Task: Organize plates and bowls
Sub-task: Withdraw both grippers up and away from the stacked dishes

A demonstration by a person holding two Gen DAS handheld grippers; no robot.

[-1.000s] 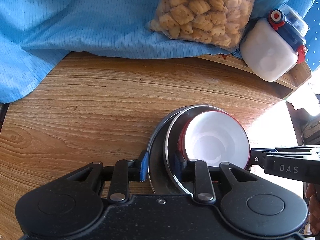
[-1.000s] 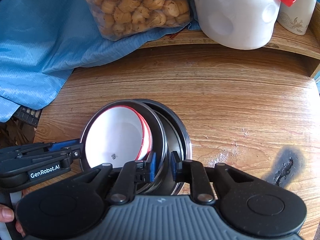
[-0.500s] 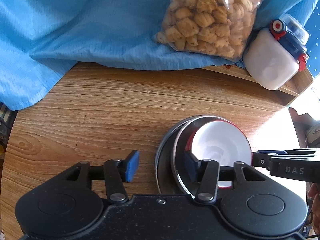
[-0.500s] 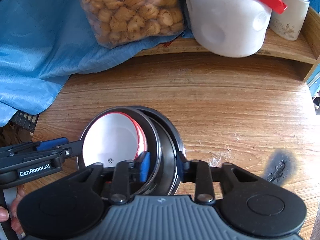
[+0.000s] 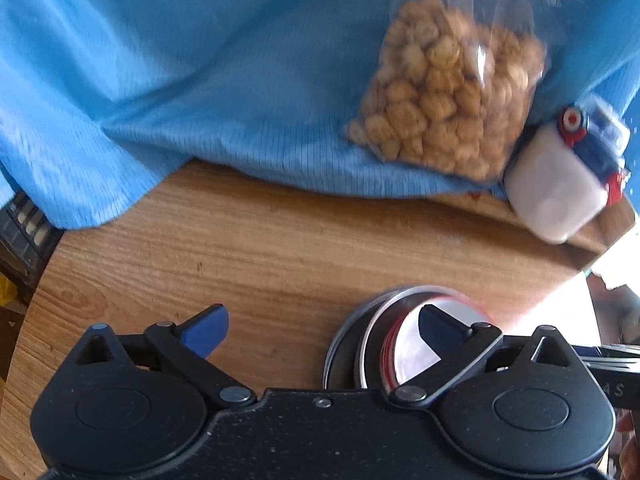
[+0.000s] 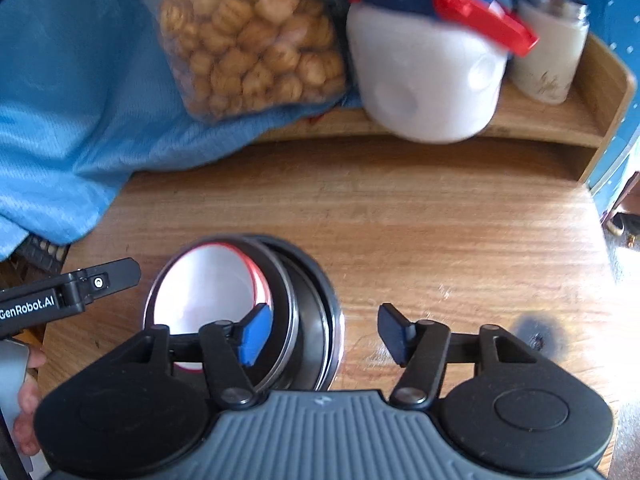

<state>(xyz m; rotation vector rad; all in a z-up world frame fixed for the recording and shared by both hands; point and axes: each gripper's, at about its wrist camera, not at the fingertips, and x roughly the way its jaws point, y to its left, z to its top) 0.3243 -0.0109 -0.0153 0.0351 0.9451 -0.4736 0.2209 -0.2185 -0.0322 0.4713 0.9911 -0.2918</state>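
Wooden round counter (image 6: pixel 440 216) carries a rumpled blue cloth (image 5: pixel 180 80) along its far side. Nested stack: dark metal plate (image 6: pixel 334 320) lowest, steel-rimmed bowl (image 6: pixel 290 304) on it, red-rimmed white enamel bowl (image 6: pixel 208 288) innermost, sits near the front edge. Left tongs (image 5: pixel 322 330) are spread wide, gripping nothing. Right tongs (image 6: pixel 324 334) likewise released, one finger over the stack.

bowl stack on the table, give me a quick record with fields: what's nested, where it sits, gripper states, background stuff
stack: white red-rimmed bowl nested in metal bowl, inside dark outer plate
surface: wooden table
left gripper: open, holding nothing
right gripper: open, holding nothing
background: blue cloth, snack bag, white jug, white jar
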